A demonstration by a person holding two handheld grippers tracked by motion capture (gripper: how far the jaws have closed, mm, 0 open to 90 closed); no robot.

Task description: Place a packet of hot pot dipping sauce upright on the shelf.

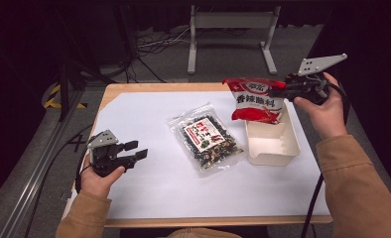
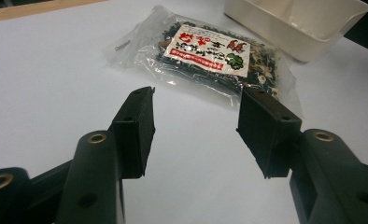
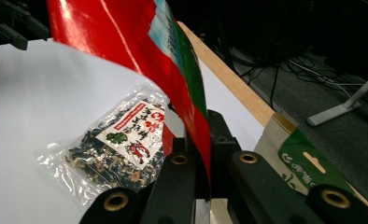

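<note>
Two hand-held grippers work over a white-covered wooden table, seen first from the high view. The right gripper, at the far right edge, is clamped on one top corner of a red glossy snack packet with white lettering. The packet hangs in the air directly above the far end of a cream rectangular plastic tray, its long axis running across the table, its lower edge close to the tray's opening. Judging by this, the coming move is a straight drop or lowering into the tray beneath. The left gripper rests low at the near left, jaws parted and empty, pointing toward a clear plastic bag of dark dried mix with a red-and-white label. That bag lies flat mid-table, angled diagonally, just left of the tray and nearer the left hand.

From the left gripper view, the two black jaws stand apart with bare table between them. The clear bag lies ahead, not touched, and the tray's rim shows beyond it.

From the right gripper view, the jaws pinch the red packet edge-on. The packet's green-trimmed edge, unseen from above, shows here, with the clear bag below.
</note>
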